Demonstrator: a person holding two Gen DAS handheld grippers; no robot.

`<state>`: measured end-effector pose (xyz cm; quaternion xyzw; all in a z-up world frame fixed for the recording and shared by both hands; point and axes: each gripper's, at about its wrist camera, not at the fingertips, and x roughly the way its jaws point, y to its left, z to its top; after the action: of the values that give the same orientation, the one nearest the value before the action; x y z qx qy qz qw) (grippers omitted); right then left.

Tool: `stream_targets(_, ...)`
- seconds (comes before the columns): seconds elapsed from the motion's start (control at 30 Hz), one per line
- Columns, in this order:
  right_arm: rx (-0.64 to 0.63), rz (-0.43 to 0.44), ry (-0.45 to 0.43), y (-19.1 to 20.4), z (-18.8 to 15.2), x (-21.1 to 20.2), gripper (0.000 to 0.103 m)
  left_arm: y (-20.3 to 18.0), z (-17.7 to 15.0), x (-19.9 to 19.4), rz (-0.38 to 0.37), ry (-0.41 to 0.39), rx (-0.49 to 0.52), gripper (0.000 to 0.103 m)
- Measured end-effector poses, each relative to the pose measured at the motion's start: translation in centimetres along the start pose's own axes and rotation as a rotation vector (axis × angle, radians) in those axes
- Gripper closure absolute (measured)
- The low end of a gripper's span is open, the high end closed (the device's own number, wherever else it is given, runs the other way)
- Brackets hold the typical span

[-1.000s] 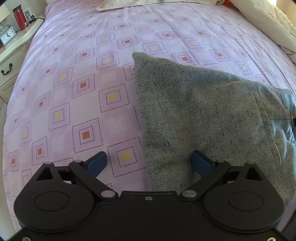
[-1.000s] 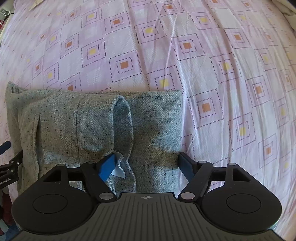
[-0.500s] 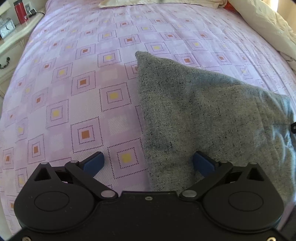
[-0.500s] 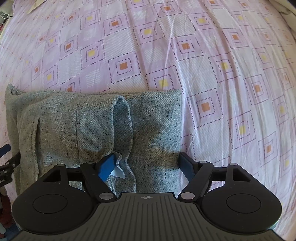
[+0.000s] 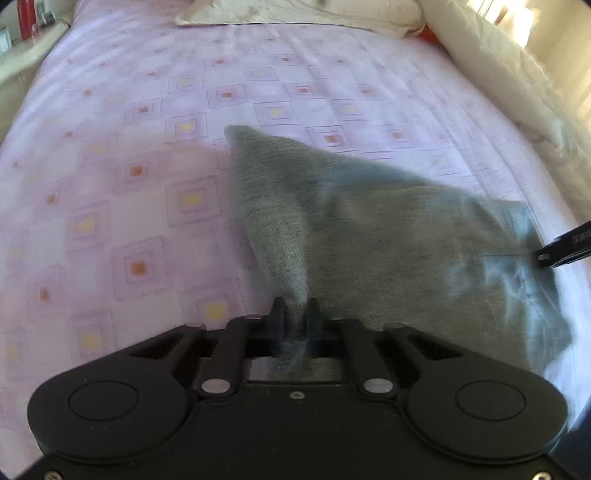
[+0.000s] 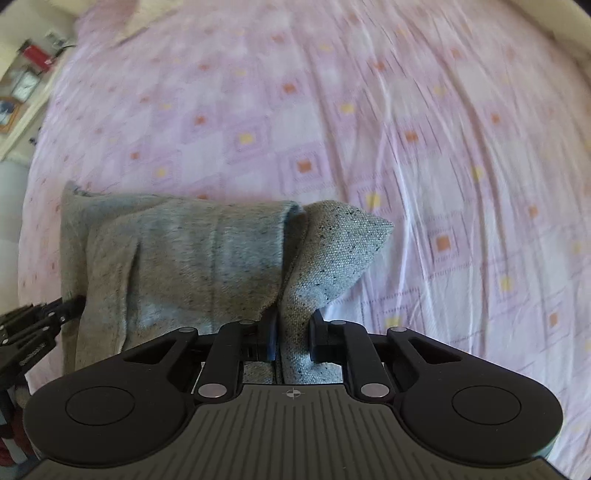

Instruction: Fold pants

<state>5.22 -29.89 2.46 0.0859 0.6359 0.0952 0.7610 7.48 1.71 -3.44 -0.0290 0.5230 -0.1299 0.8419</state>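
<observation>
The grey speckled pants point(image 5: 369, 236) lie folded on the lilac patterned bedsheet point(image 5: 129, 184). My left gripper point(image 5: 295, 317) is shut on the near left edge of the pants and lifts it off the sheet. My right gripper point(image 6: 293, 332) is shut on the near right edge of the pants point(image 6: 207, 258), with a corner of cloth point(image 6: 354, 236) raised beside it. The right gripper's tip shows at the right edge of the left wrist view point(image 5: 565, 251). The left gripper shows at the left edge of the right wrist view point(image 6: 33, 325). Both views are blurred by motion.
A white pillow point(image 5: 295, 14) lies at the head of the bed and a cream duvet point(image 5: 517, 74) runs along its right side. A nightstand with a red bottle point(image 5: 27, 18) stands at the far left. The sheet point(image 6: 406, 129) stretches beyond the pants.
Both grippers have shut on the near edge of the pants and lifted it. The near cloth now rises off the sheet and the cameras have tilted up.
</observation>
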Motion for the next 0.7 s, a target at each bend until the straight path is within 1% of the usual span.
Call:
stream_targets(0.1,-0.049,0.012,-0.080,0.9,-0.5,-2.0,0.088,-1.7,-0.9,-0.3,0.078,-0.041,0.078,0.091)
stream_targets(0.17,-0.066,0.031,-0.124,1.2,-0.7,-3.3,0.088,-2.4,-1.2,-0.9,0.100,-0.070,0.105,0.092)
stream_targets(0.2,-0.080,0.037,-0.147,1.4,-0.7,-3.9,0.088,-2.6,-1.3,-1.4,0.107,-0.086,0.109,0.092)
stream_targets(0.33,-0.113,0.080,-0.223,2.3,0.0,-5.3,0.088,-1.9,-0.6,-3.8,0.071,-0.146,0.078,0.092)
stream_targets(0.37,-0.120,0.092,-0.242,2.6,0.5,-5.6,0.088,-1.8,-0.2,-4.2,0.074,-0.160,0.075,0.092)
stream_targets(0.47,-0.148,0.121,-0.279,3.7,2.5,-5.6,0.088,-1.4,0.9,-5.1,0.115,-0.209,0.076,0.092)
stream_targets(0.63,-0.097,0.177,-0.330,4.5,7.0,-3.9,0.088,0.9,5.9,-5.3,0.145,-0.231,0.040,0.092)
stream_targets(0.7,-0.091,0.181,-0.345,4.6,8.9,-2.1,0.087,2.2,7.9,-4.6,0.163,-0.233,0.025,0.091)
